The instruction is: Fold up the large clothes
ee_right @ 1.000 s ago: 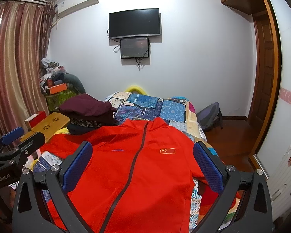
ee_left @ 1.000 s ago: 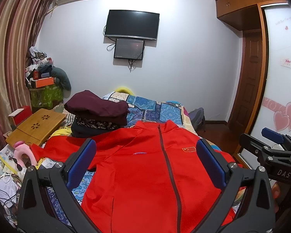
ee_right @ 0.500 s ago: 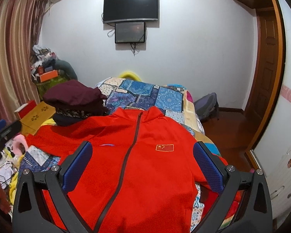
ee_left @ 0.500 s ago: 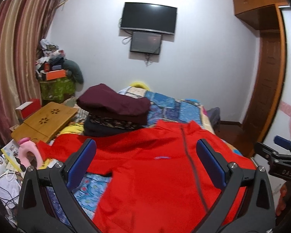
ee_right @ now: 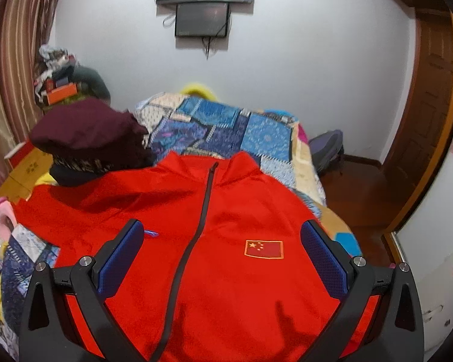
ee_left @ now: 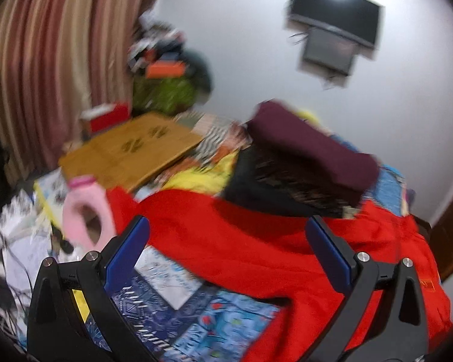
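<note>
both claws gape, empty, above the red jacket.

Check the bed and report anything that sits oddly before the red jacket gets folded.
The stack of folded clothes overlaps the red jacket near one shoulder, so that side may snag. The jacket's other sleeve hangs off the bed edge. Both the left gripper and right gripper are open, holding nothing.
</note>
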Demonstrator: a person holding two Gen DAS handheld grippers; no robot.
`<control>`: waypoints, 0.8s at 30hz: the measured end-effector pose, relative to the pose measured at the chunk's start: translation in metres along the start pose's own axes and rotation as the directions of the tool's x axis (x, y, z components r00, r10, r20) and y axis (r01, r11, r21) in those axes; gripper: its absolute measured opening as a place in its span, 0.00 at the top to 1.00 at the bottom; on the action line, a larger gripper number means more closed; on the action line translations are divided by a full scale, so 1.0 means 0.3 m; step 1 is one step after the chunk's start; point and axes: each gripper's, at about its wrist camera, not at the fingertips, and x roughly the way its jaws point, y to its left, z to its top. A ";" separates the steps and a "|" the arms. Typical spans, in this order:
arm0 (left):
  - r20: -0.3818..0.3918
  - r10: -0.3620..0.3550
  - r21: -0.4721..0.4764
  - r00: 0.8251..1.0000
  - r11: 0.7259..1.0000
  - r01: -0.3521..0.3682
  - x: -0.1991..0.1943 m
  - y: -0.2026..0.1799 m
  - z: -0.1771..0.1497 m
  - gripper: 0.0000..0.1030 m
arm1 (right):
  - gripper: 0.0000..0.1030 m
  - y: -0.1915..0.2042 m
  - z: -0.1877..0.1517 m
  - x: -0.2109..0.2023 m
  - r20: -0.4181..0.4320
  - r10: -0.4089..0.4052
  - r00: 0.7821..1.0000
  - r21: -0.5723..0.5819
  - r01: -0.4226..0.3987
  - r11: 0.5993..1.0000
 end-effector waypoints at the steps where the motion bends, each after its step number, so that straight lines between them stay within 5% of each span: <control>1: -0.021 0.014 -0.019 1.000 1.000 -0.014 0.048 0.039 -0.001 0.00 | 0.00 0.001 0.003 0.029 -0.021 0.007 1.000 -0.003 -0.007 1.000; 7: -0.179 0.151 -0.058 0.972 0.985 -0.164 0.311 0.247 -0.039 0.00 | 0.00 -0.014 0.003 0.191 -0.137 0.029 0.990 0.001 -0.029 1.000; 11: -0.333 0.033 -0.206 0.942 0.973 -0.106 0.468 0.374 -0.086 0.01 | 0.00 -0.010 -0.007 0.285 -0.207 0.027 0.978 -0.011 -0.030 0.999; 16: -0.422 -0.117 -0.398 0.899 0.915 -0.067 0.601 0.483 -0.134 0.10 | 0.00 -0.002 -0.020 0.351 -0.261 0.010 0.965 -0.037 -0.020 0.999; 20: -0.437 -0.162 -0.491 0.885 0.867 -0.084 0.662 0.537 -0.162 0.21 | 0.00 0.014 -0.018 0.357 -0.266 0.006 0.964 -0.061 -0.023 0.998; 24: -0.425 -0.143 -0.510 0.894 0.854 -0.106 0.696 0.564 -0.161 0.33 | 0.00 0.016 -0.014 0.362 -0.266 0.009 0.964 -0.074 -0.030 0.997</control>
